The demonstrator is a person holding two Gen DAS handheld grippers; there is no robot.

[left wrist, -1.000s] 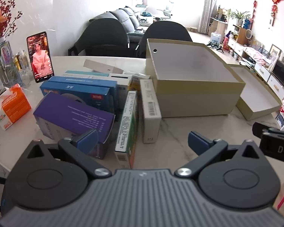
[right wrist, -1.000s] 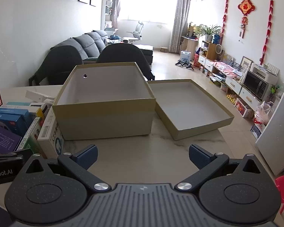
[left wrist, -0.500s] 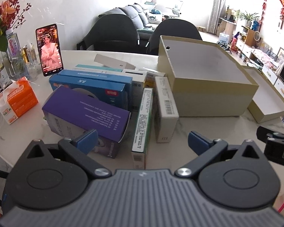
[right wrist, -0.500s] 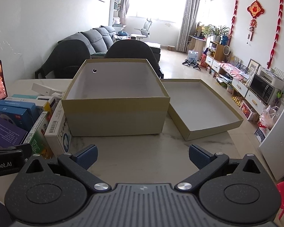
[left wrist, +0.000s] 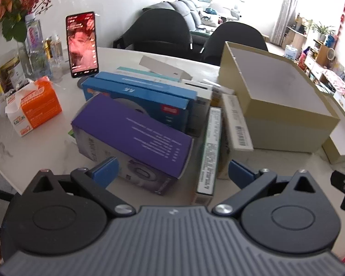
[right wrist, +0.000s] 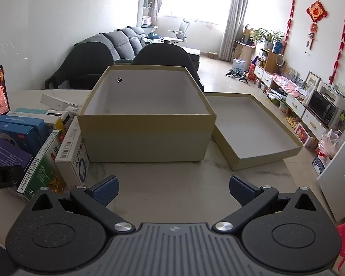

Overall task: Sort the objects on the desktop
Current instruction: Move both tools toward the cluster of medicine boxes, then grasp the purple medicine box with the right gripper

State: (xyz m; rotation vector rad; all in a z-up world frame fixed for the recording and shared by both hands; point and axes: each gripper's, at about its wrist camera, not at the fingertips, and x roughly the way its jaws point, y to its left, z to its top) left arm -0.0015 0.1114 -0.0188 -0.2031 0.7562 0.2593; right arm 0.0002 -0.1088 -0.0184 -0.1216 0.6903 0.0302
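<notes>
Several packaged boxes stand in a cluster on the marble table: a purple box, a blue box, a thin green-sided box and a white barcode box. An open empty tan cardboard box stands to their right, with its lid lying beside it. My left gripper is open and empty, just in front of the purple and green boxes. My right gripper is open and empty over bare table in front of the tan box. The box cluster also shows at the left of the right wrist view.
An orange tissue pack, a propped phone, bottles and a flower vase stand at the table's left. Two dark chairs stand behind the table. The table edge runs near left and right.
The left gripper has swung left and closer to the purple box, so the boxes sit more central. The right gripper has shifted slightly; the tan box looks nearer. Both stay open.
</notes>
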